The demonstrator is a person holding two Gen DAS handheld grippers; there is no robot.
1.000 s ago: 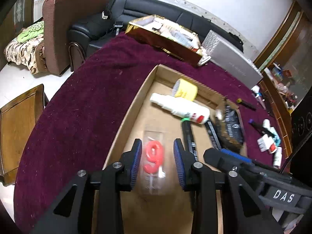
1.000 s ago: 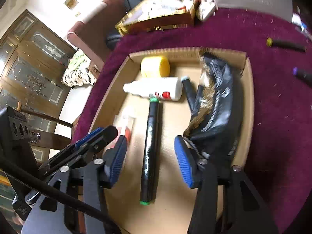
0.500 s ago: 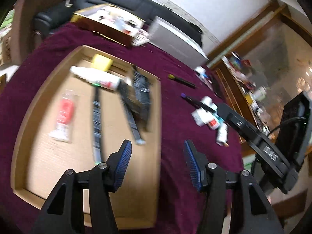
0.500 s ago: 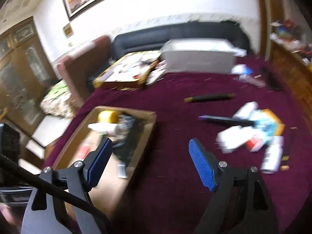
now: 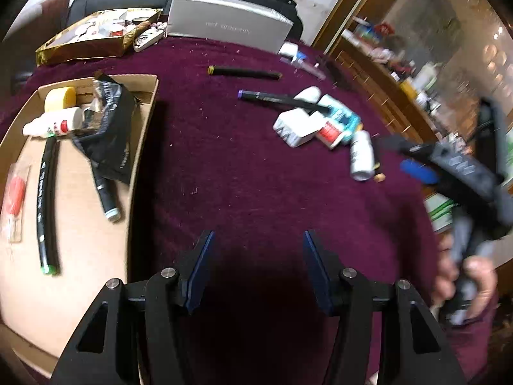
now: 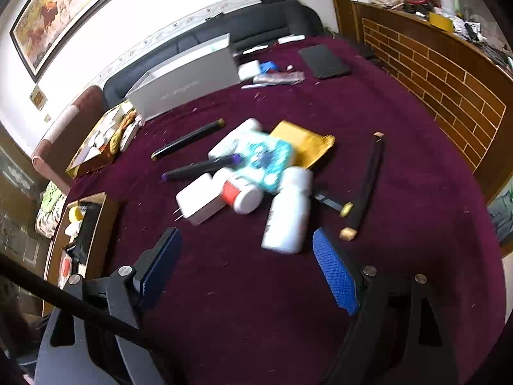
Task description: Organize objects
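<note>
A cardboard tray (image 5: 141,147) lies at the left on the maroon tablecloth; it holds a yellow tape roll (image 5: 61,98), a white bottle (image 5: 54,123), a black pouch (image 5: 110,128), black markers and a red candle packet (image 5: 14,199). A pile of loose objects lies to the right: a white charger (image 6: 200,203), white bottles (image 6: 287,215), a teal packet (image 6: 272,160), a yellow envelope (image 6: 304,144) and black markers (image 6: 365,186). My left gripper (image 5: 256,269) is open and empty over bare cloth. My right gripper (image 6: 247,269) is open and empty just before the pile.
A silver box (image 5: 227,25) and a gold box of items (image 5: 96,37) stand at the table's far edge before a black sofa. A black phone (image 6: 323,62) lies far right. A brick-pattern counter (image 6: 449,89) borders the right side.
Both grippers have swung right, away from the tray, toward the loose pile. The left gripper has left the red candle packet lying in the tray and opened wider.
</note>
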